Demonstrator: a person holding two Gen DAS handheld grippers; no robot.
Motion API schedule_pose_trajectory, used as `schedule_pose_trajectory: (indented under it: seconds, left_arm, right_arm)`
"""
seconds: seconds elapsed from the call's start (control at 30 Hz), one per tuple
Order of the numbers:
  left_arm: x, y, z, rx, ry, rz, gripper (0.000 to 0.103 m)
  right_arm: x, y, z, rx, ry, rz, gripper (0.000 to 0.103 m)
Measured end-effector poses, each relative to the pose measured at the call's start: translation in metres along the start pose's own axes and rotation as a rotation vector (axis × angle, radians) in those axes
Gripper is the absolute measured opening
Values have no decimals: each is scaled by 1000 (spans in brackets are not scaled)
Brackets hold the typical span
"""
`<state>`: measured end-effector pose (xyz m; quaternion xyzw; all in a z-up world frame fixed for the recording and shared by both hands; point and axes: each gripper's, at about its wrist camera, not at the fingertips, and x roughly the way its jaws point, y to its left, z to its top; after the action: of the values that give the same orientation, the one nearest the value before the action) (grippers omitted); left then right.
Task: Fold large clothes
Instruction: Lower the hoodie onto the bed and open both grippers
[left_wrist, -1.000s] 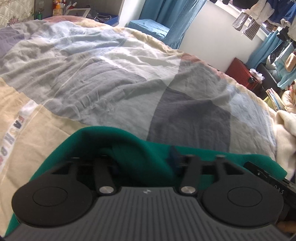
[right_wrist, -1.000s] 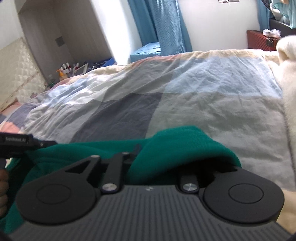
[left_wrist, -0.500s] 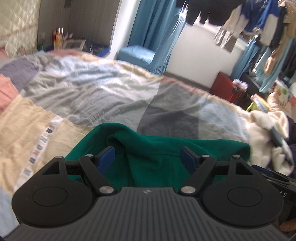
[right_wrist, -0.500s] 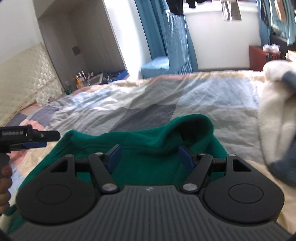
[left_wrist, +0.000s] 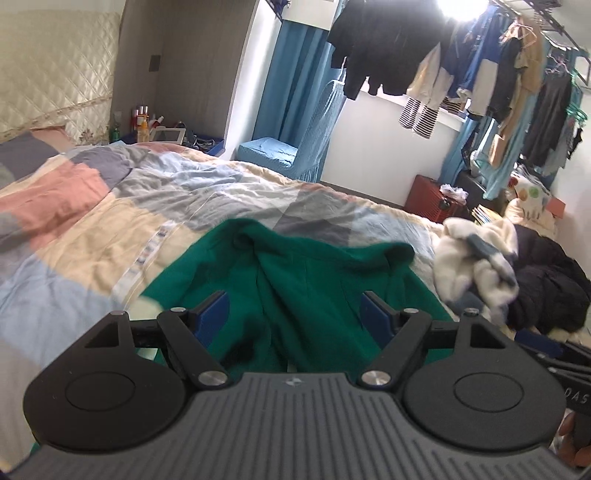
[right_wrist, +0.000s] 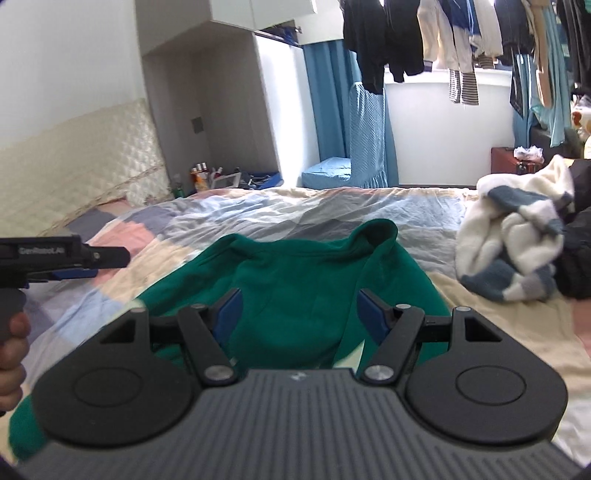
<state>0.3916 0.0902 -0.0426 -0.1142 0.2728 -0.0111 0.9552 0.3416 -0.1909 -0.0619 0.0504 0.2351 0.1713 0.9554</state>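
A green garment (left_wrist: 295, 280) lies spread on the patchwork bed cover (left_wrist: 92, 229), its far edge folded over in a ridge. It also shows in the right wrist view (right_wrist: 295, 280). My left gripper (left_wrist: 295, 314) is open and empty, raised above the near part of the garment. My right gripper (right_wrist: 297, 306) is open and empty, also above the garment. The left gripper shows from the side in the right wrist view (right_wrist: 74, 266), at the left edge.
A white and grey-blue fleece garment (right_wrist: 517, 251) and a black jacket (left_wrist: 546, 288) lie heaped on the bed to the right. A blue covered chair (left_wrist: 273, 155) and a red case (left_wrist: 428, 199) stand past the far edge. Clothes hang at the window.
Both grippers opened and let go of the green garment's edge, then pulled back and up. The garment now lies on the bed with its far edge folded over.
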Motion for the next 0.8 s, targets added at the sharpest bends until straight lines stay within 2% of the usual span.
schedule_pose_trajectory:
  seconds: [0.1,0.3,0.43,0.53,0.8]
  left_arm:
    - [-39,-3,-27,-3,-3,-12,81]
    - [-86,12,-69,-48,19,-22,81]
    - [-96,51,-78,-105,33,13,81]
    - [-101,88,-78,-193,44,48,81]
    - [-94,198,-77,-417,56,154,81]
  right_arm:
    - [-34,10,-13,-3,-1,14,70]
    - [-83,24,-42,15,-7,17,70]
    - [-101,24,-68,58,6,25,70]
    - [-104,24,-84,80,28,26,70]
    - [-96,23,-103,104,63,-11,70]
